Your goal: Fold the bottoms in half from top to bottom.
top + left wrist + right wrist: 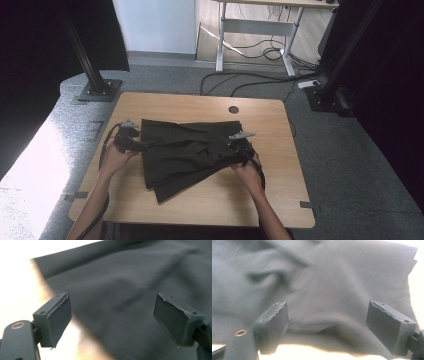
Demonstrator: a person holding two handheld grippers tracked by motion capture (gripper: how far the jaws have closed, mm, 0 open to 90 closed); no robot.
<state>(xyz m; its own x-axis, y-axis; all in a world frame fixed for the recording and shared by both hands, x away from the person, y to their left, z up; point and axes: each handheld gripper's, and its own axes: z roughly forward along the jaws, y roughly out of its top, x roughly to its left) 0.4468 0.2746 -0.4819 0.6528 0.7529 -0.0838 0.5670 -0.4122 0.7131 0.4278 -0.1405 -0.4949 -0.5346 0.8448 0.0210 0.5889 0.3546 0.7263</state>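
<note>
we see the dark cloth (187, 152) lying part-folded mid worktop (200, 200), with the left gripper (142, 146) at its left edge and the right gripper (234, 148) at its right, both with fingers spread wide and nothing between them. we judge it soft, light and limp, so it will sag and slide on itself when lifted. we would pinch it at an edge or corner through all the layers, one gripper on each side, to keep the fold together.
</note>
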